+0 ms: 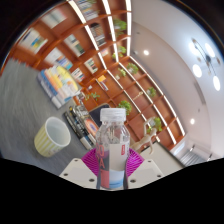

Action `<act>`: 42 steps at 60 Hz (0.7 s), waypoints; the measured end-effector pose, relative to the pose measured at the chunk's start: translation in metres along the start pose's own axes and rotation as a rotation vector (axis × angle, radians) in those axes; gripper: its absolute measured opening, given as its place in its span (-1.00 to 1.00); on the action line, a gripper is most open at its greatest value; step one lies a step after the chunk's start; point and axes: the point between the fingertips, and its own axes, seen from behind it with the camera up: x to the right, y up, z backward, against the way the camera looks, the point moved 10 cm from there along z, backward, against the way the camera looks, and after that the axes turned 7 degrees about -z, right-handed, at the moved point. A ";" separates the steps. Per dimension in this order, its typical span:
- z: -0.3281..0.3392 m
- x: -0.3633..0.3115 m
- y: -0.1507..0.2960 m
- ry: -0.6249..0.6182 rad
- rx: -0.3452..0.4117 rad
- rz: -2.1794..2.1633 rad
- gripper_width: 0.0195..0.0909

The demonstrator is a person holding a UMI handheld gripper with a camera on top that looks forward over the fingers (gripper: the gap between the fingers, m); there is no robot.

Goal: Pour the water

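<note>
Claw (113,170) clenched on clear bottle (113,150), pink pads (92,160) pressing both flanks, carried tilted with the view. Desk (25,105) at nine o'clock, bearing yellow cup (52,136) at ten o'clock of the bottle, mouth open, contents unseen, likely the pouring target. Bottle cap (114,115) seemingly on; water level unclear.

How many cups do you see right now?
1. A yellow cup stands on the table, left of and beyond the bottle held between the gripper fingers. Others may be hidden behind the bottle.
</note>
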 end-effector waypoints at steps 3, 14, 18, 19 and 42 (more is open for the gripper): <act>0.006 0.013 -0.007 0.056 0.008 -0.222 -0.59; -0.008 0.010 -0.039 0.167 -0.014 -0.778 -0.59; -0.016 0.003 -0.050 0.183 -0.016 -0.880 -0.59; -0.018 0.002 -0.053 0.186 -0.020 -0.898 -0.59; -0.017 -0.014 -0.076 0.150 0.062 -0.931 -0.57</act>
